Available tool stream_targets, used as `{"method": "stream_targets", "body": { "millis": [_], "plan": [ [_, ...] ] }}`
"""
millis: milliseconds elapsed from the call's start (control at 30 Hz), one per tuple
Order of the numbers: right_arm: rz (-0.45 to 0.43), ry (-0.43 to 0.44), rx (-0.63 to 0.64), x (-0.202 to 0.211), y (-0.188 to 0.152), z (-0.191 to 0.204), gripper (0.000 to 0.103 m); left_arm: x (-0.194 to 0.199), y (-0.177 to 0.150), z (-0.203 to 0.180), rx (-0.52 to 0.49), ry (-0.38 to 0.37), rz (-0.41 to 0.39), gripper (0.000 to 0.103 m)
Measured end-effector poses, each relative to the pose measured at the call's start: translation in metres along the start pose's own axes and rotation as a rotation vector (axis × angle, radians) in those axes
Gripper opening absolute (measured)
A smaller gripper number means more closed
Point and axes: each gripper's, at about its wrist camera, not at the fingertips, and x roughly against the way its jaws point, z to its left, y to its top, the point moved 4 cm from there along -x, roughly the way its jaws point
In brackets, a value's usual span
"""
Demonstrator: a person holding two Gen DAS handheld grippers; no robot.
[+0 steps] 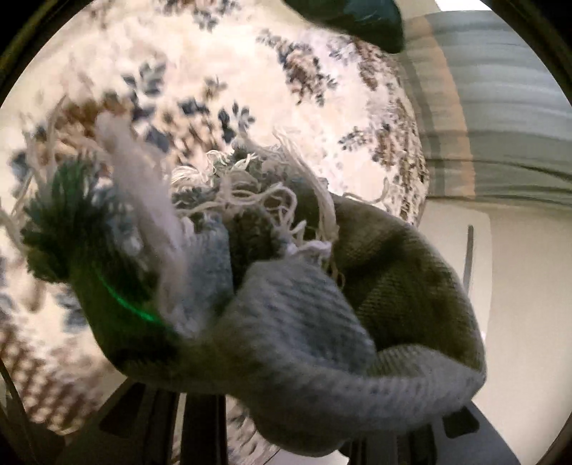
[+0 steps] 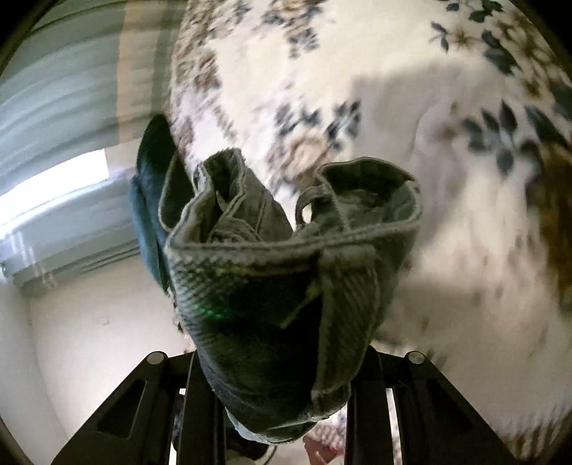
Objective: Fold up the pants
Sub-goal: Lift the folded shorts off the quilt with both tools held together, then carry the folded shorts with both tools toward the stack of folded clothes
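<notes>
The pants are faded grey-blue denim. In the left wrist view my left gripper (image 1: 286, 429) is shut on a bunched frayed leg hem of the pants (image 1: 296, 322), with white threads hanging off it; the fingers are mostly hidden by the cloth. In the right wrist view my right gripper (image 2: 282, 411) is shut on the waistband of the pants (image 2: 286, 272), where a belt loop (image 2: 314, 207) shows. Both ends are held up above a floral bedspread (image 2: 357, 89).
The floral bedspread (image 1: 232, 53) fills most of both views. A grey-green striped curtain or wall (image 1: 500, 107) and a pale wall (image 2: 89, 339) lie at the bed's edge. A dark teal object (image 2: 150, 200) sits by the bed edge, and shows in the left wrist view (image 1: 357, 18).
</notes>
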Motion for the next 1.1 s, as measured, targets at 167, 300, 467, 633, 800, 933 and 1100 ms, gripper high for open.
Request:
{"method": "stream_targets", "body": {
  "millis": [167, 300, 467, 633, 800, 933, 1100],
  "plan": [
    [0.007, 0.006, 0.068, 0.015, -0.097, 0.065, 0.027, 0.101, 0.001, 0.026, 0.002, -0.056, 0.020, 0.025],
    [0.021, 0.008, 0.166, 0.002, -0.208, 0.117, 0.027, 0.198, 0.026, 0.065, -0.003, -0.102, 0.001, 0.025],
    [0.090, 0.009, 0.205, -0.052, -0.346, 0.157, 0.027, 0.330, 0.088, 0.129, -0.028, -0.105, -0.051, 0.025],
    [0.178, 0.054, 0.207, -0.150, -0.468, 0.210, 0.027, 0.440, 0.165, 0.179, -0.059, -0.066, -0.140, 0.025],
    [0.228, 0.098, 0.216, -0.255, -0.547, 0.266, 0.027, 0.503, 0.252, 0.224, -0.037, -0.047, -0.199, 0.025],
    [0.248, 0.113, 0.229, -0.338, -0.585, 0.304, 0.027, 0.525, 0.332, 0.247, -0.050, -0.019, -0.204, 0.025],
    [0.244, 0.146, 0.197, -0.444, -0.596, 0.345, 0.027, 0.523, 0.436, 0.256, -0.100, 0.012, -0.163, 0.025]
  ]
}}
